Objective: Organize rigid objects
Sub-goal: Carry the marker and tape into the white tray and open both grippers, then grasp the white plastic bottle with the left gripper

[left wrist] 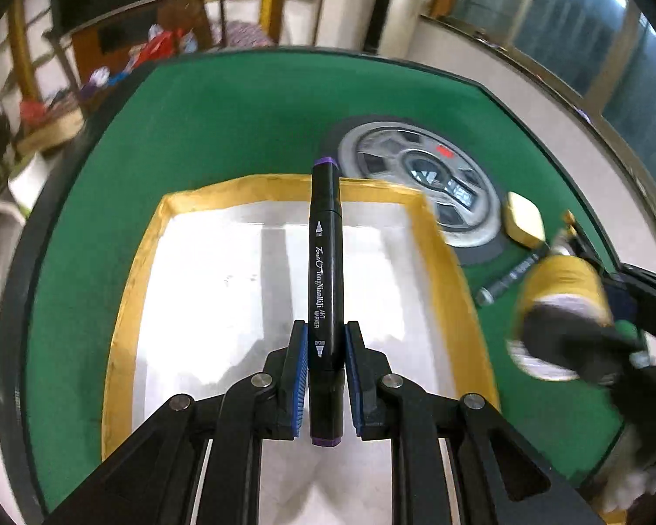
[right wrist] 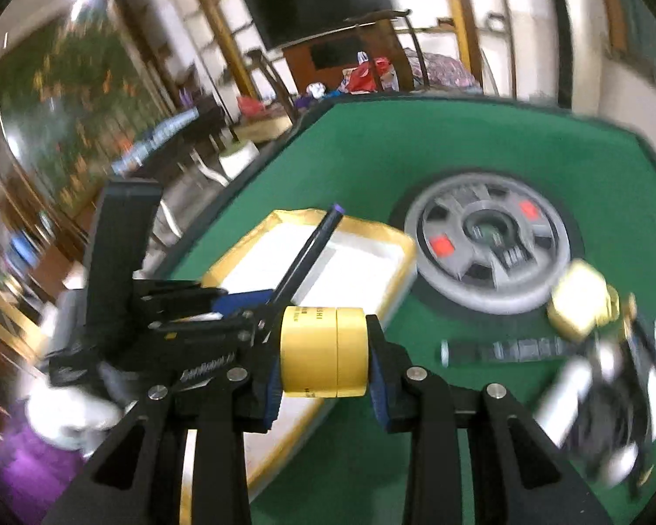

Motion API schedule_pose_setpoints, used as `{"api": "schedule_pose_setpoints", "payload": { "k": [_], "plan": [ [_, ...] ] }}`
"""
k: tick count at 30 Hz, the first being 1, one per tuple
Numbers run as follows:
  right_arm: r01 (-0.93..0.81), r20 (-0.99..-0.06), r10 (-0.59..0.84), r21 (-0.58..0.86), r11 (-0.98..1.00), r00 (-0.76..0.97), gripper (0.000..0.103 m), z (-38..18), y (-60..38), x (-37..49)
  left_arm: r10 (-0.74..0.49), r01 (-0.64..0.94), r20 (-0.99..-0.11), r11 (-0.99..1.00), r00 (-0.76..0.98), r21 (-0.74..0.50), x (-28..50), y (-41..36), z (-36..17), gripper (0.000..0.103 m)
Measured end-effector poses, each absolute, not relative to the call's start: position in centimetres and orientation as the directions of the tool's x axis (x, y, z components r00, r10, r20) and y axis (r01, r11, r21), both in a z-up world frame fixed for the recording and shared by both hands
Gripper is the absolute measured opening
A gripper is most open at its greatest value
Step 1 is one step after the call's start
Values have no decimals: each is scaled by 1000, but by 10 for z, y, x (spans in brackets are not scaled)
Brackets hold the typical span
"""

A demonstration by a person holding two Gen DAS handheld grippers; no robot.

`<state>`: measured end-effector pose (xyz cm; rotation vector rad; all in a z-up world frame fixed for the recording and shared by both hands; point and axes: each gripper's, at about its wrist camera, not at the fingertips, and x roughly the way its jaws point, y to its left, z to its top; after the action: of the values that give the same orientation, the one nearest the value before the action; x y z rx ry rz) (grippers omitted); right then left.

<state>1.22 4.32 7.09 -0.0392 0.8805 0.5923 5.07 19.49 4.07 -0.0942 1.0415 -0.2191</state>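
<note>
My left gripper [left wrist: 326,372] is shut on a black marker [left wrist: 326,271] with purple ends, held lengthwise above a gold-rimmed white tray [left wrist: 127,306]. The marker [right wrist: 310,245] and the left gripper [right wrist: 240,302] also show in the right wrist view, over the tray [right wrist: 398,253]. My right gripper [right wrist: 323,350] is shut on a yellow tape roll [right wrist: 323,350], held above the tray's near right edge. In the left wrist view the tape roll [left wrist: 564,284] appears blurred at the right.
A green felt table [left wrist: 223,122] holds a grey round centre panel [left wrist: 420,175] beyond the tray. A yellow block [left wrist: 522,218], a dark bolt-like stick [left wrist: 507,280] and blurred dark items [right wrist: 612,402] lie to the right. Room furniture stands beyond the table.
</note>
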Motion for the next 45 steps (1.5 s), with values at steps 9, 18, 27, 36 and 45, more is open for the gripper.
{"api": "schedule_pose_setpoints", "payload": {
  "k": [9, 18, 27, 36, 45],
  "plan": [
    [-501, -814, 349, 83, 861, 464, 32, 36, 88, 54, -251, 114, -865, 968, 435, -223, 54, 205, 23, 14],
    [-476, -826, 298, 41, 879, 479, 47, 24, 92, 66, -337, 107, -851, 941, 403, -322, 45, 207, 21, 35],
    [-427, -735, 286, -4, 904, 615, 75, 85, 58, 39, -350, 35, -810, 924, 471, -380, 24, 223, 46, 52],
    [-246, -359, 221, -25, 969, 907, 103, 158, -80, -60, -408, 172, -694, 907, 593, -385, -21, 173, 104, 62],
    [92, -575, 27, 176, 980, 818, 103, 63, -230, -38, -406, 319, -789, 906, 462, -280, -23, 51, 75, 62]
  ]
}}
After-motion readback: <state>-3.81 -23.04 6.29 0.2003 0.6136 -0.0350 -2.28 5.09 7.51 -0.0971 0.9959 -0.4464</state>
